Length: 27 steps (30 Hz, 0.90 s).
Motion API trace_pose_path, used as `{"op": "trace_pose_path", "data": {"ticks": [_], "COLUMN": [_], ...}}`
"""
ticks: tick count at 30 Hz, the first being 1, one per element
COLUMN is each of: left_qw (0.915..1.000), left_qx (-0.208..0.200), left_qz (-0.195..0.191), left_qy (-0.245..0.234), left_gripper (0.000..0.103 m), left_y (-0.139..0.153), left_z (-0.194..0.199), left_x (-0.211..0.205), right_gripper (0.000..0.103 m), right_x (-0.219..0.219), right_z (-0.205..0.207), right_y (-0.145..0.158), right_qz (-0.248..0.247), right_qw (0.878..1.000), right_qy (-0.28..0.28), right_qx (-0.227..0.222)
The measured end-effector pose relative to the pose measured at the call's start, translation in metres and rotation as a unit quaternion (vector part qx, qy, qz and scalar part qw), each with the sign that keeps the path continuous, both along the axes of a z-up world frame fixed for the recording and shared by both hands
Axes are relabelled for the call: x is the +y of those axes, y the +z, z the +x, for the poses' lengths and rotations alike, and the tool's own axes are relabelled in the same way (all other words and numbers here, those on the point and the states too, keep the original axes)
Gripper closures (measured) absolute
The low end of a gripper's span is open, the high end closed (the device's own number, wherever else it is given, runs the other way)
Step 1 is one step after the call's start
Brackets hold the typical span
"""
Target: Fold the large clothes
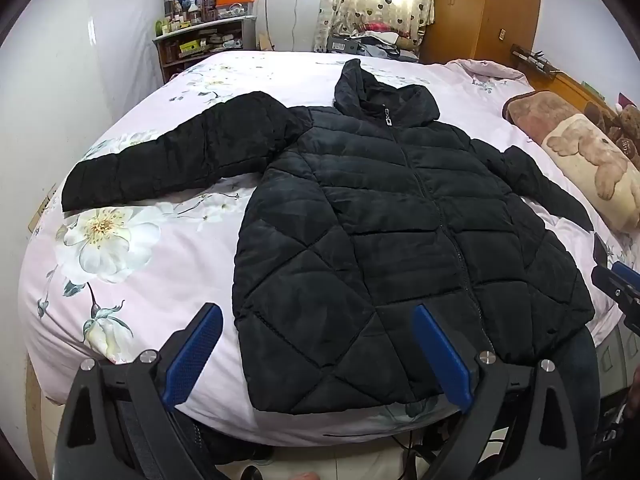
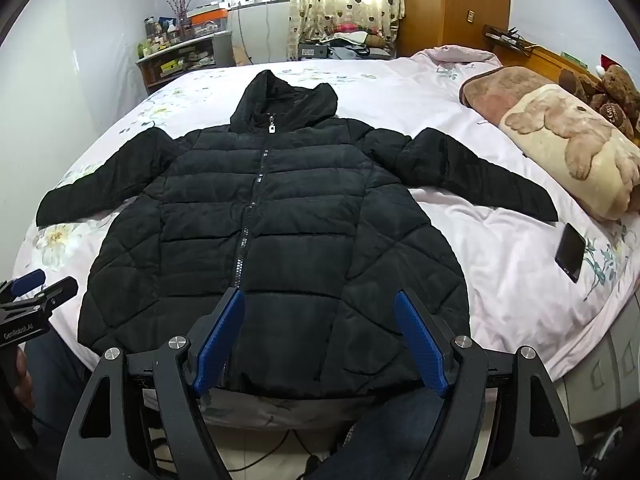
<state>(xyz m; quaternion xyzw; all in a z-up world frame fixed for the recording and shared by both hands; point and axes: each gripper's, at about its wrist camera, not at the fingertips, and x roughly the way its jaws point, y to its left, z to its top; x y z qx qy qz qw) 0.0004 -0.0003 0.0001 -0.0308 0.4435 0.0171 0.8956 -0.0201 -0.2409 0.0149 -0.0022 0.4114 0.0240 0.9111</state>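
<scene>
A black quilted hooded jacket point(image 1: 392, 232) point(image 2: 272, 240) lies flat and zipped, front up, on the pink floral bed point(image 1: 132, 248) point(image 2: 500, 248), both sleeves spread out to the sides and the hood toward the far edge. My left gripper point(image 1: 316, 312) hovers open above the jacket's lower left hem with nothing between its blue pads. Over the middle of the hem my right gripper point(image 2: 320, 300) is open too, holding nothing. Each gripper also shows at the edge of the other's view: the right gripper point(image 1: 616, 280) and the left gripper point(image 2: 36, 292).
A black phone point(image 2: 571, 252) lies on the bed beyond the right sleeve. A bear-print pillow point(image 2: 572, 148) and plush bears point(image 2: 616, 92) sit at the right. A cluttered shelf point(image 1: 204, 40), curtains and a wooden wardrobe point(image 2: 456, 4) stand behind the bed. A person's dark trouser leg point(image 2: 400, 420) is below the bed edge.
</scene>
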Motion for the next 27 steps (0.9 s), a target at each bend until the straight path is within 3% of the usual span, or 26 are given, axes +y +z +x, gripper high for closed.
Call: {"op": "trace_pose_path", "data": {"ticks": [27], "left_qw": [0.9999], "left_qx": [0.002], "left_qz": [0.006], "left_qy": [-0.009], "left_gripper": [0.006], "left_y": [-0.0021], "left_z": [-0.0004], "left_x": [-0.0067], "right_gripper": [0.026], "right_x": [0.001], "right_z": [0.0027], "right_y": [-0.0024], "right_qz": [-0.002], "right_qw": [1.0], "right_qy": [0.002], "right_qx": [0.005]}}
